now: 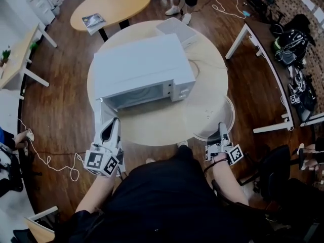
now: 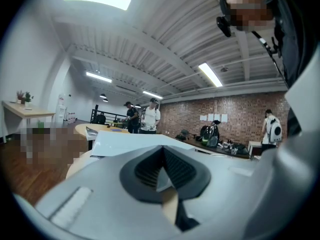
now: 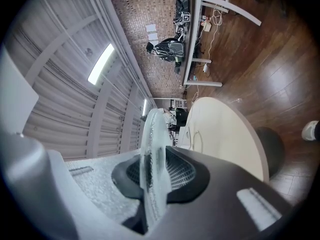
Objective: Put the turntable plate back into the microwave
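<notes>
One glass turntable plate (image 1: 214, 118) held flat over the round table's (image 1: 162, 128) right edge, near the single microwave (image 1: 142, 67).
Only the right gripper view shows the right gripper (image 1: 221, 131) clamped on the plate's rim, seen edge-on; the left gripper (image 1: 110, 129) sits at the open microwave door (image 1: 103, 116), jaws nearly together, grip uncertain.

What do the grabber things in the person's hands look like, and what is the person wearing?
The left gripper and the right gripper are both chunky light grey shells that narrow toward the jaws. Each jaw is lined with a black ribbed pad. Each gripper carries a white cube printed with black square markers. The person wears a black top.
</notes>
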### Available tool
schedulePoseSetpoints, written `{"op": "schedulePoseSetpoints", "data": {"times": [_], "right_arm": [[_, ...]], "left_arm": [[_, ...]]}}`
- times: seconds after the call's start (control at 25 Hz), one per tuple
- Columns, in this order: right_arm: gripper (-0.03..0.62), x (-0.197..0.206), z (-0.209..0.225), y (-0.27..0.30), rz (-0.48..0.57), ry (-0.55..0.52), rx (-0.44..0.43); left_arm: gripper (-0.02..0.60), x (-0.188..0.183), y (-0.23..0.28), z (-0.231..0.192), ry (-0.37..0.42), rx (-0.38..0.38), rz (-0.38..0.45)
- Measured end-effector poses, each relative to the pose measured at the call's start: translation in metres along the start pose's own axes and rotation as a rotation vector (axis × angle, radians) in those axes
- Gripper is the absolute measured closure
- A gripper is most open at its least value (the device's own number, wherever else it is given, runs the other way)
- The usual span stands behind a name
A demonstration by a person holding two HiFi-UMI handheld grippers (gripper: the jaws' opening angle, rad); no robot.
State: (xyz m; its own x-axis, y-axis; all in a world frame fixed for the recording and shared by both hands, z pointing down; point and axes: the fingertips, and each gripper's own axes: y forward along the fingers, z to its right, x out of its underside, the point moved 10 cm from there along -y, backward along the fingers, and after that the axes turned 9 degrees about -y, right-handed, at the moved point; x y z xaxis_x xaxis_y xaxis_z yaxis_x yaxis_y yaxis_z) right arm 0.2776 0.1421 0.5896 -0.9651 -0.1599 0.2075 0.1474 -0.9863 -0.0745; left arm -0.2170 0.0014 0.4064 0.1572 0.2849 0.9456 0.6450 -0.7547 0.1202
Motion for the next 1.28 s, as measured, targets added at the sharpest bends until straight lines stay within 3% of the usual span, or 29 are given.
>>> {"op": "schedulePoseSetpoints", "data": {"times": [0.68,1.28], "right_arm": [[0.551,0.007,-0.006,-0.004,-0.034,0.017,0.003],[0.549,0.022,-0.012,-0.002,-0.037,0.047,-0.026]], "left_arm": [[0.575,0.004,-0.01,0.011,-0.007,-0.012,0.001],[0.575,0.0,-0.018,0.019,0.02,0.032,0.004]]}}
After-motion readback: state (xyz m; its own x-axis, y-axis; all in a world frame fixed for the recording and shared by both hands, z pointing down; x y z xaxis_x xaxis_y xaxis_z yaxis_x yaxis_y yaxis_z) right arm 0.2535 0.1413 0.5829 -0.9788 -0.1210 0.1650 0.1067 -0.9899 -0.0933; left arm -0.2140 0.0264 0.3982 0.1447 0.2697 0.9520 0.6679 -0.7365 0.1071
